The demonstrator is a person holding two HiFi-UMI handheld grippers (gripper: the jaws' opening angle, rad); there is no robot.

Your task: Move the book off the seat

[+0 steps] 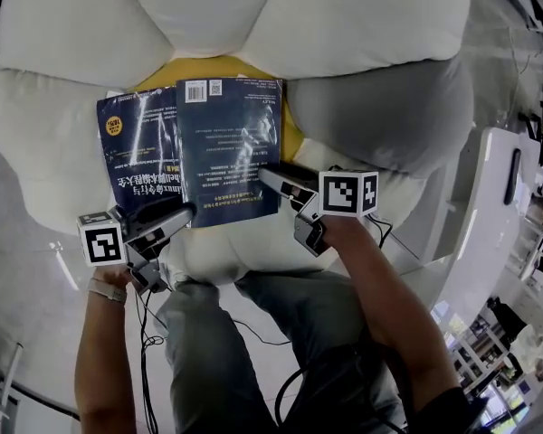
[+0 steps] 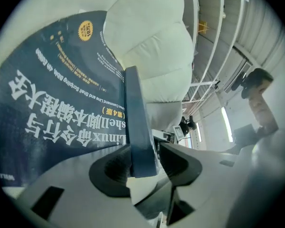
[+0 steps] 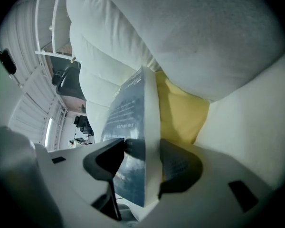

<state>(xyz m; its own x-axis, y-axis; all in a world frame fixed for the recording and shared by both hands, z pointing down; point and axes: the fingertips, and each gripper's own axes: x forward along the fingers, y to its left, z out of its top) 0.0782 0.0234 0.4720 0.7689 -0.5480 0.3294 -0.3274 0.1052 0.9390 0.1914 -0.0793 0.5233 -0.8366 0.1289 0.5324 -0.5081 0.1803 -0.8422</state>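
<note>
At the centre of the head view, a dark-blue book point(image 1: 226, 143), front and back covers side by side, print upside down, over the yellow seat point(image 1: 294, 138) of a white cushioned armchair point(image 1: 362, 25). Grips its lower left edge with the left gripper point(image 1: 183, 213), jaws clenched on a dark slab of it in the left gripper view, titled cover spreading away to the left. Grips its lower right edge with the right gripper point(image 1: 270, 174), pads pressed on both sides of a thick block of white pages. Along the lower frame edge, jeans-clad legs point(image 1: 208, 351).
</note>
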